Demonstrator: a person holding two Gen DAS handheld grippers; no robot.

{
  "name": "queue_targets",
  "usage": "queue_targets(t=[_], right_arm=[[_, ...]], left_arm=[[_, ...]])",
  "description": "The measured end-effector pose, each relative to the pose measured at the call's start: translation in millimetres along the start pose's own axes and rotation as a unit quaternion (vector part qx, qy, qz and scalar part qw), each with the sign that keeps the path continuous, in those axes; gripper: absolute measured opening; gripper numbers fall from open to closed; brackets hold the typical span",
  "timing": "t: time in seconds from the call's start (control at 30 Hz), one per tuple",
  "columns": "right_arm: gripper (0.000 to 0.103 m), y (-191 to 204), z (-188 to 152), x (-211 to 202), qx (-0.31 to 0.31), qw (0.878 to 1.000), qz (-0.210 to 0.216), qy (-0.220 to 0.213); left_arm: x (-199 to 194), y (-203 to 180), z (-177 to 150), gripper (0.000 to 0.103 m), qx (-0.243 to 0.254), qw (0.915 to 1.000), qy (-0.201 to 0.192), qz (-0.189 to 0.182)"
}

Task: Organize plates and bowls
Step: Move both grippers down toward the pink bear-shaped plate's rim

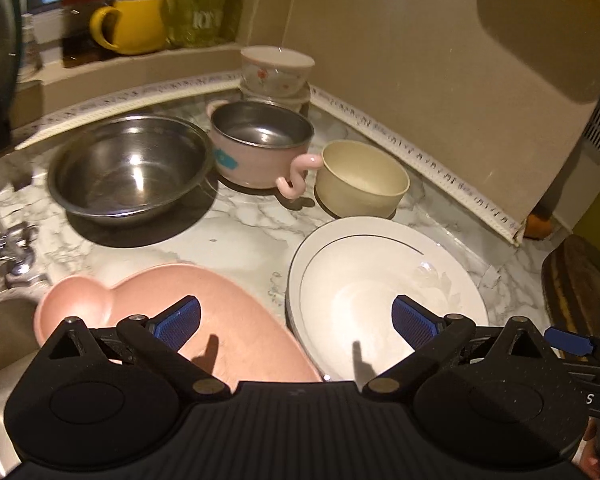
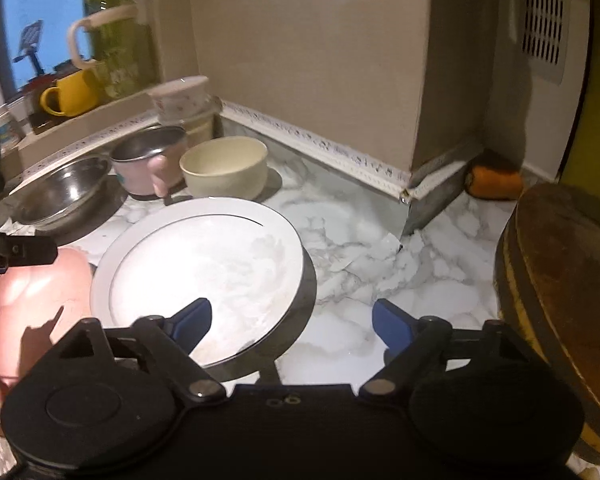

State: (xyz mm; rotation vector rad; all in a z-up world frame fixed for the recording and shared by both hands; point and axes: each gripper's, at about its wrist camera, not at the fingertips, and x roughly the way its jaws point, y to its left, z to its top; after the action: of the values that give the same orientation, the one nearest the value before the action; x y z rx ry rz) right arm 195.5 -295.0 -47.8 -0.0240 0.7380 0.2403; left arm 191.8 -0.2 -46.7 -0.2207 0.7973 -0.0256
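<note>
Left wrist view: one white round plate with a thin dark rim line [image 1: 384,288] lower right of centre on the marble-pattern worktop [image 1: 240,236]. One pink heart-shaped plastic plate [image 1: 204,320] lower left, its edge just beside the white plate. Three open bowls across the middle: one large stainless steel bowl [image 1: 128,168] at left, one pink steel-lined bowl with curly handles [image 1: 260,144] at centre, one cream ceramic bowl [image 1: 360,178] right of it, touching the pink handle. One floral white bowl [image 1: 276,70] stacked on something at the upper-centre corner; what lies under it is unclear. One yellow mug [image 1: 132,26] on the sill, upper left. Left tool [image 1: 296,320] at the bottom, blue pads [image 1: 180,320] spread wide, empty, hovering over the seam between the pink and white plates. Part of the right tool [image 1: 572,344] shows at the right edge.

Right wrist view: same count, one white plate [image 2: 196,264] centre-left, pink plate [image 2: 40,300] at left edge, steel bowl [image 2: 64,192], pink bowl [image 2: 148,160] and cream bowl [image 2: 224,172] in a row upper left, floral bowl [image 2: 180,98] behind them. One round wooden board [image 2: 560,300] at right edge, one orange sponge-like item [image 2: 494,182] in the corner. Right tool [image 2: 292,320] bottom centre, spread wide, empty; left pad over the white plate's near rim, right pad over bare worktop [image 2: 380,240].
</note>
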Motion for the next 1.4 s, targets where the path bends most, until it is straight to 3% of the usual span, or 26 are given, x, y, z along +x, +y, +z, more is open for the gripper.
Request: queue_targets(t=[0.1, 0.37, 0.47, 0.77, 0.9, 1.07, 1.27, 1.4], right_arm=[[0.082, -10, 6, 17, 0.012, 1.000, 0.005, 0.021], [0.074, -23, 19, 48, 0.013, 0.999, 0.015, 0.048], [0.071, -26, 24, 60, 0.014, 0.998, 0.014, 0.058], [0.050, -31, 34, 84, 0.020, 0.996, 0.028, 0.087], [0.049, -32, 35, 84, 0.017, 0.996, 0.031, 0.087], [0.044, -31, 39, 74, 0.008, 0.997, 0.031, 0.077], [0.041, -8, 35, 48, -0.053, 0.994, 0.073, 0.061], [0.044, 16, 31, 31, -0.065, 0.987, 0.128, 0.069]], left_arm=[[22, -1, 6, 0.078, -0.006, 0.9996, 0.027, -0.004], [58, -10, 19, 0.071, 0.011, 0.9982, 0.059, 0.009], [72, -9, 26, 0.060, 0.000, 0.9971, 0.076, 0.008], [93, -10, 33, 0.046, 0.004, 0.9949, 0.099, 0.020], [90, -7, 38, 0.045, -0.005, 0.9950, 0.097, 0.022], [61, 6, 44, 0.045, -0.007, 0.9971, 0.071, 0.025], [27, 28, 38, 0.045, -0.034, 0.9967, 0.067, 0.031], [-1, 48, 20, 0.045, -0.038, 0.9964, 0.060, 0.046]])
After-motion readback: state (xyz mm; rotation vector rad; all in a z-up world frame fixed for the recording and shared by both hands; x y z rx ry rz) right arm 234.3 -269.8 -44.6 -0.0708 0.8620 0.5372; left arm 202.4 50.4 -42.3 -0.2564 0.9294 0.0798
